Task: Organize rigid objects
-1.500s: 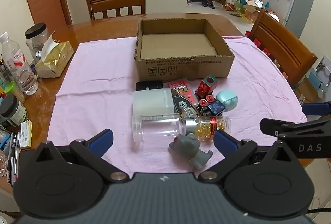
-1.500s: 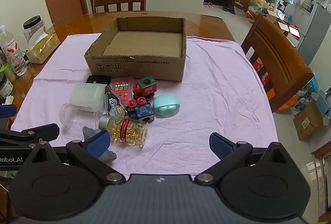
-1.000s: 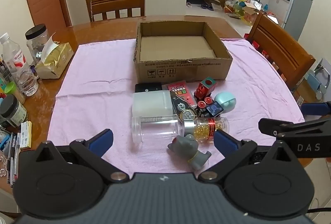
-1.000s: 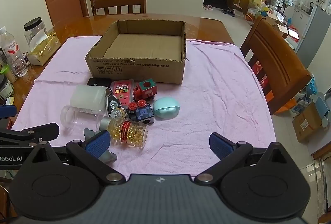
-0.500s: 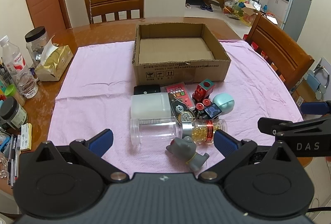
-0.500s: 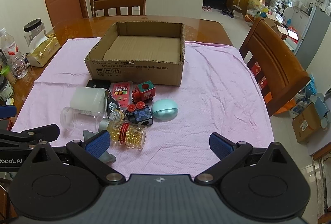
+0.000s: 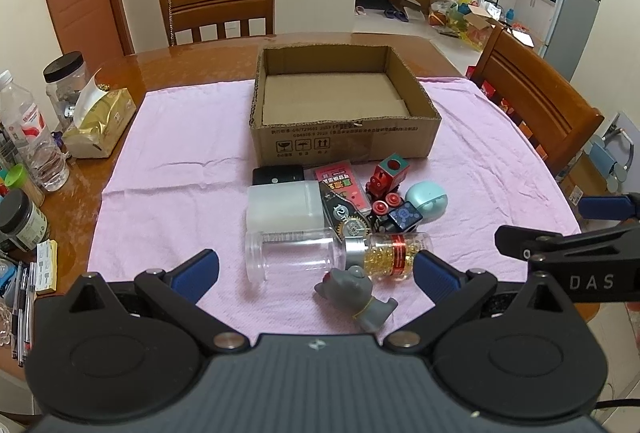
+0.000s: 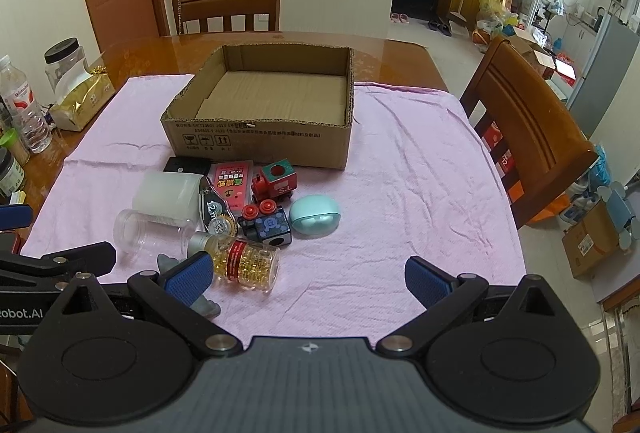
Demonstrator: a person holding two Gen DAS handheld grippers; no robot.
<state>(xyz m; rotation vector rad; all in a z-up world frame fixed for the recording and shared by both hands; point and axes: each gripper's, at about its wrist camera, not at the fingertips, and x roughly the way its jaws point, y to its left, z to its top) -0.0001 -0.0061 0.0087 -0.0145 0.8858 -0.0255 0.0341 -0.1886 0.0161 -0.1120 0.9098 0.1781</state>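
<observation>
Both grippers have drawn back a little from the table over the last second and a half, so the cluster of objects and the cardboard box (image 7: 344, 149) sit slightly farther ahead in each view; nothing on the cloth has shifted. The left gripper (image 7: 316, 271) holds its jaws spread wide with nothing between the pads. Ahead of it, roughly centred in the gap, the clear plastic jar (image 7: 290, 257) lies on its side, and the grey toy figure (image 7: 358, 295) lies nearest, toward the right pad. The capsule bottle (image 7: 386, 255) lies on its side just beyond the figure, its silver cap touching the jar's end.

The right gripper (image 8: 308, 277) is also wide open and empty. Its left fingertip (image 8: 188, 279) covers part of the grey figure in the picture, and the capsule bottle (image 8: 240, 259) lies just past that pad, while the space between the pads shows only pink cloth (image 8: 400, 193).

Behind the bottle sit the black-and-blue cube with red knobs (image 8: 266, 223), the teal earbud case (image 8: 315, 214), the red toy train (image 8: 276, 183), the pink card pack (image 8: 233, 181), a frosted white container (image 8: 168, 195) and a black flat case (image 8: 186, 165). All of these lie in front of the box, outside it, and its floor holds nothing.
</observation>
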